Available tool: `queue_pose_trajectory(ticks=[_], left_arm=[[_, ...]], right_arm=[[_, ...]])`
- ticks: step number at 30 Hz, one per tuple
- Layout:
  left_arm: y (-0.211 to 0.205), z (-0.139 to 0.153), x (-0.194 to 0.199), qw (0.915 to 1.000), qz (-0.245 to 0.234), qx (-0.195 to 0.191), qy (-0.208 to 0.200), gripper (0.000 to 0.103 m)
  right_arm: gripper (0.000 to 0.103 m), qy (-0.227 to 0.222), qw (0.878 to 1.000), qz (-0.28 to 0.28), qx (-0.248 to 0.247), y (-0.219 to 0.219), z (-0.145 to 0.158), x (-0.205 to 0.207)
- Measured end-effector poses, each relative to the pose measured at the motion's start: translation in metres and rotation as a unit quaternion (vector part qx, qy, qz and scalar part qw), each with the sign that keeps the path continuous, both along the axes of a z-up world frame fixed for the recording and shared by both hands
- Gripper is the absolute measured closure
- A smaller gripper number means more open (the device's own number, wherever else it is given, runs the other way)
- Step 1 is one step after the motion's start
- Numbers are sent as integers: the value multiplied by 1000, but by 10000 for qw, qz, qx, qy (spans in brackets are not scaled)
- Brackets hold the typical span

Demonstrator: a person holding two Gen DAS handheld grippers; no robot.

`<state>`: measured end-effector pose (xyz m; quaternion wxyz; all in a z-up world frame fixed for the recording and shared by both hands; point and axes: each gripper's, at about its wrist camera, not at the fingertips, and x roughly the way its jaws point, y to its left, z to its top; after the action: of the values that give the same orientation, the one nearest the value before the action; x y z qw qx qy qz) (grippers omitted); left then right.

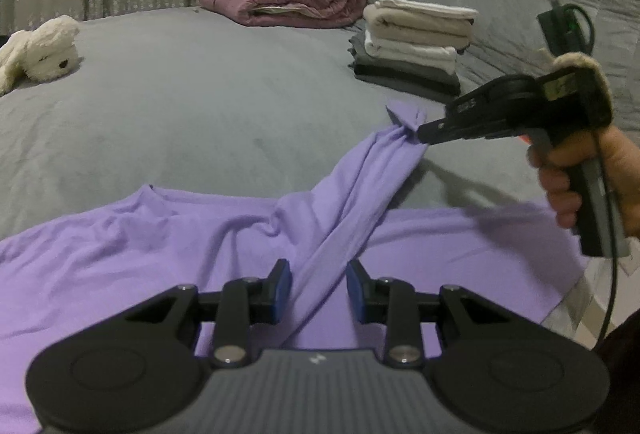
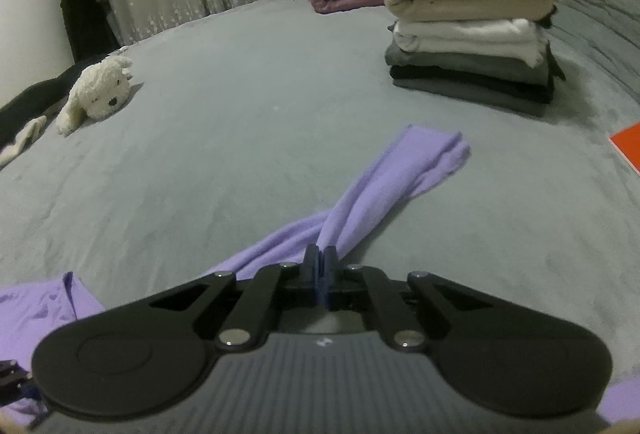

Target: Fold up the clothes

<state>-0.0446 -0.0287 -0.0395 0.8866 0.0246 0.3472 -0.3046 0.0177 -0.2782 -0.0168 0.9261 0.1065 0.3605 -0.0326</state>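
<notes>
Pinching one purple shirt (image 1: 160,246) sleeve (image 2: 384,178) with right gripper (image 2: 320,266) clamped tight; left gripper (image 1: 316,286) gaping, gripping nothing; one clothes stack (image 2: 472,30) waiting.

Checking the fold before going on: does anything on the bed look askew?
Yes. The purple shirt's sleeve is twisted into a rope, pulled diagonally away from the body by the right gripper. The folded stack looks tidy.

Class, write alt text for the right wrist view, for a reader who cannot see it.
The right tongs are shut on the sleeve of a purple shirt, stretched across a grey bed. Behind it stand a stack of folded clothes and, to the left, a white plush toy.
</notes>
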Motion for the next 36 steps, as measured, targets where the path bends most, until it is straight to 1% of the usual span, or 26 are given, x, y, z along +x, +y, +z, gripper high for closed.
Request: queue_pose_trajectory(ticks=[8,15,16,17,19,21,23,24,28,30,31,33,35,36], left_arm=[[4,-3,-4,9999,-76,58,-31,71],[4,-3,-5,9999,-92,59,-19,71],[4,-2,-5,9999,-88,48,-17,71],[5,-2,-6,10000,-85,33,-15,71],[4,-1,-6,10000,-88,0,-21,71],[4,-1,-6,10000,-77,-38,-49,71],[3,-2,-5,9999,-62,-58,-58,71],[3,-2,-5,9999,-59,-68,-61,71],[2,-4,-4,9999,-73,-114,-79,75],[2,-5,-3,9999,-72,-119,-87,78],[2,-6,-2,9999,-66,-118,-90,79],[1,-7,-1,9999,-36,-115,-90,86],[1,-8,0,9999,-5,-125,-92,90],[0,-8,1,9999,21,-125,-101,96]], right_arm=[[102,190,9993,67,310,-14,-4,-23],[102,377,9972,-58,636,-29,-11,-31],[100,359,9972,-67,657,-31,-11,-31],[95,289,9971,-85,698,-32,-10,-31],[87,153,9968,-122,778,-35,-10,-31],[85,52,9959,-143,888,-38,-10,-28],[55,-15,9946,-196,1015,-41,-11,-23],[54,-40,9940,-229,1073,-41,-12,-20],[54,14,9922,-212,1227,-37,-21,-1],[58,-74,9926,-254,1188,-34,-26,8],[62,-103,9931,-290,1135,-34,-27,12],[68,-158,9938,-367,1038,-32,-29,19],[82,-183,9935,-478,1013,-33,-30,23],[87,-197,9933,-531,1011,-34,-31,25]])
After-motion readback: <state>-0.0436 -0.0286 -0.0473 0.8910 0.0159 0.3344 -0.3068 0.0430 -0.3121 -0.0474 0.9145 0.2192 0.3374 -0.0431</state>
